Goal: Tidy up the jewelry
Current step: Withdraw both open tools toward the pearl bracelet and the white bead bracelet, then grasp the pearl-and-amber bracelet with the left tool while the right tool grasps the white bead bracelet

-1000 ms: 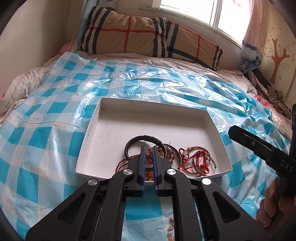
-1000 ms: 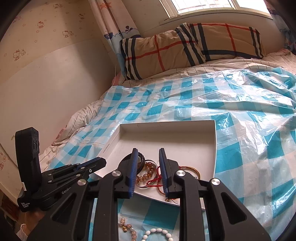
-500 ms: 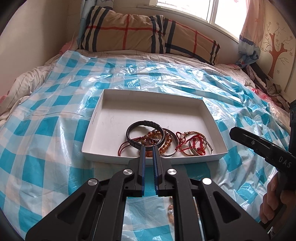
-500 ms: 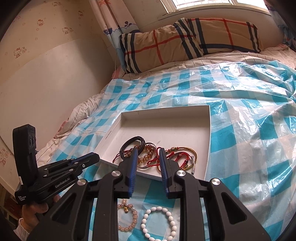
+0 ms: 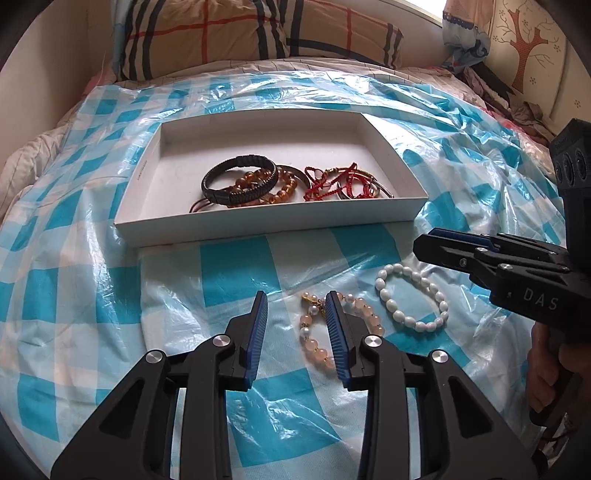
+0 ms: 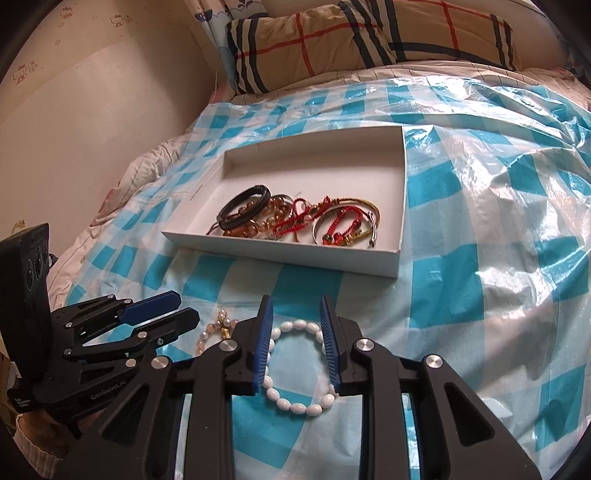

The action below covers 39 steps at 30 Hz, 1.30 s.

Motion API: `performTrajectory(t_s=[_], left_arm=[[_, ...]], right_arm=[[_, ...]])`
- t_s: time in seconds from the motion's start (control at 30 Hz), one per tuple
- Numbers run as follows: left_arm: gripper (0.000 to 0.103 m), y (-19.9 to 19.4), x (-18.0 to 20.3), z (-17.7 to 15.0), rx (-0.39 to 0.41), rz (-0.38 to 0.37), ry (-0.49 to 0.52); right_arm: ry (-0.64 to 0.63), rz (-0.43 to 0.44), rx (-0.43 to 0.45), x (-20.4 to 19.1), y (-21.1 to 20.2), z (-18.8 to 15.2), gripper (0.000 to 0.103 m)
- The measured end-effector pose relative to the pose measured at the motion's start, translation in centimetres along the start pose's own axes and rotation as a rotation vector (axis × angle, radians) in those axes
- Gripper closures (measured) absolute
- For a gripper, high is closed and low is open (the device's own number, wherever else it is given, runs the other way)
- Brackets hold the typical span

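A white tray (image 5: pixel 269 221) on the checked plastic sheet holds a black braided bracelet (image 5: pixel 240 177), amber beads (image 5: pixel 284 184) and red cord bracelets (image 5: pixel 332 181). In front of it two loose bracelets lie on the sheet. My left gripper (image 5: pixel 295 299) hovers over the peach bead bracelet (image 5: pixel 314 339), its jaws opening, the beads partly under the right-hand finger and untouched. My right gripper (image 6: pixel 295 301) stands over the white bead bracelet (image 6: pixel 295 398), jaws opening a little, the loop lying between the fingers and not pinched. Each gripper shows in the other's view: right gripper (image 5: pixel 424 242), left gripper (image 6: pixel 183 304).
The blue-and-white plastic sheet (image 5: pixel 92 258) covers a soft, uneven bed. A striped pillow (image 5: pixel 258 33) lies at the far end under the window. A wall runs along the left side (image 6: pixel 92 110), and clothes are piled at the far right (image 5: pixel 524 114).
Both grippers drew back from the tray and sank toward the sheet. The left jaws went from shut to open. The two loose bracelets came fully into view.
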<state>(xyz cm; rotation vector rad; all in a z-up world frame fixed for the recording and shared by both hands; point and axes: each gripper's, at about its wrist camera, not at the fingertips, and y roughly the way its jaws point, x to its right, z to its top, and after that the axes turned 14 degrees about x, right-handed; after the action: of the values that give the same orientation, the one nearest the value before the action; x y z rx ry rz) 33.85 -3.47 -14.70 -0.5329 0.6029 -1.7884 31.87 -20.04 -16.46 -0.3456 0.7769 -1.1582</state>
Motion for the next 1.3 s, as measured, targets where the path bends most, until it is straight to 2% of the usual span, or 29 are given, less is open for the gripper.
performTrajectory(t_s=[0.4,0.67,0.7,0.77,0.8,0.83,1.03,1.17,1.3], left_arm=[[0.070,1.1,1.3,-1.3,-0.063,-0.024,0.045],[0.071,1.4,1.7,-2.1,-0.083,-0.025,0.060],[0.072,1.4,1.8,-2.2,-0.081,-0.027,0.059],[0.089,1.2,1.9,-2.3,-0.082,-0.032,0.061],[0.092,1.1,2.0,-2.3,-0.082,-0.033,0.062],[0.095,0.9,2.0,-2.3,-0.083,-0.035,0.063],[0.096,-0.3,1.0,-2.2,-0.081,-0.038,0.039],[0.094,0.2,0.4,-2.4,-0.102,-0.030,0.024],[0.092,0.8,0.8,-2.7,-0.109,-0.022,0.038]], right_arm=[[-0.050,-0.059,-0.117,0.3,1.8,-2.3,0.076],[-0.088,-0.074,-0.137,-0.3,2.0,-2.7,0.076],[-0.090,-0.072,-0.137,-0.3,1.9,-2.8,0.078],[-0.092,-0.066,-0.139,-0.5,1.8,-2.9,0.085],[-0.090,-0.060,-0.141,-0.6,1.8,-3.0,0.093],[-0.086,-0.053,-0.143,-0.6,1.7,-3.0,0.095],[-0.075,-0.050,-0.142,-0.6,0.8,-3.0,0.095],[-0.062,-0.060,-0.154,0.0,0.8,-3.1,0.089],[-0.081,-0.069,-0.159,-0.1,1.2,-3.4,0.089]])
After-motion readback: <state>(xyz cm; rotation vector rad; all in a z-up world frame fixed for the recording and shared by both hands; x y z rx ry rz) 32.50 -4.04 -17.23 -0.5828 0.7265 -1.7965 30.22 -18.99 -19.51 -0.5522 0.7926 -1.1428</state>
